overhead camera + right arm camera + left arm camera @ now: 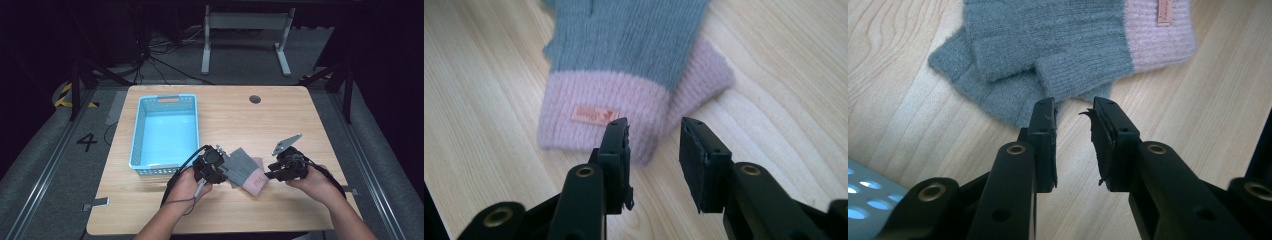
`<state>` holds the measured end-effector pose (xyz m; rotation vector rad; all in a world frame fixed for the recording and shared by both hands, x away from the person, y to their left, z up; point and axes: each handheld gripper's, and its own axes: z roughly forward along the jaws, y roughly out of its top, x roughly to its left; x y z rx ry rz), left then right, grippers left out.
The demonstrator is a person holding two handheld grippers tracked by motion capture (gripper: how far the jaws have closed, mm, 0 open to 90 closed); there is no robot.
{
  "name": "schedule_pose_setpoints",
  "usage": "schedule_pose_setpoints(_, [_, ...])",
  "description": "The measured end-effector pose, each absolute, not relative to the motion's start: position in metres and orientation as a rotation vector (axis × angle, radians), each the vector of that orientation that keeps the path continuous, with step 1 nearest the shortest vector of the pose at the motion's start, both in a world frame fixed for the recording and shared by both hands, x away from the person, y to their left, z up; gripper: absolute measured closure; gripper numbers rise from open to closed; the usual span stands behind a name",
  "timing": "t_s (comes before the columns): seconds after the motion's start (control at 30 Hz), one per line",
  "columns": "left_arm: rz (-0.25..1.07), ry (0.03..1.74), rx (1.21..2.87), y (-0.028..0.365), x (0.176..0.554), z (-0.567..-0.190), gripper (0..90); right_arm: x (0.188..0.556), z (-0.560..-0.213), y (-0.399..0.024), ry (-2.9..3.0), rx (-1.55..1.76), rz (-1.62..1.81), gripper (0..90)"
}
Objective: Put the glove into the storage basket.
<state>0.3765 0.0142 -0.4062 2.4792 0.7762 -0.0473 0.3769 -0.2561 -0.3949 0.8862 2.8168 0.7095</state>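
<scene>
Two open claws flank the gloves point(245, 172) (blue basket point(165, 134) beside).

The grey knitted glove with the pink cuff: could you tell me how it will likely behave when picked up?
The grey knitted glove with the pink cuff lies flat and limp, so it probably droops. Its fuzzy knit should grip well and looks light.

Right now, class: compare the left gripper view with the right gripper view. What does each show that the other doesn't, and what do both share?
Left gripper view alone: the gloves' grey finger ends and a corner of the blue basket. Right gripper view alone: the pink cuffs up close, label facing the camera. Both: the grey-and-pink gloves lying on the wooden table, each seen past open jaws.
</scene>
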Motion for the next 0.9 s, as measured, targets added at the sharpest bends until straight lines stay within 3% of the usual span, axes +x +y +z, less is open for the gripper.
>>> schedule_pose_setpoints(0.63, [-0.014,0.791,2.532,-0.002,0.382,-0.421,61.9,0.372,-0.411,-0.261,2.901,0.854,0.567,61.6])
schedule_pose_setpoints(0.9, [-0.017,0.778,2.573,-0.010,0.384,-0.427,62.0,0.370,-0.421,-0.256,2.915,0.846,0.533,62.6])
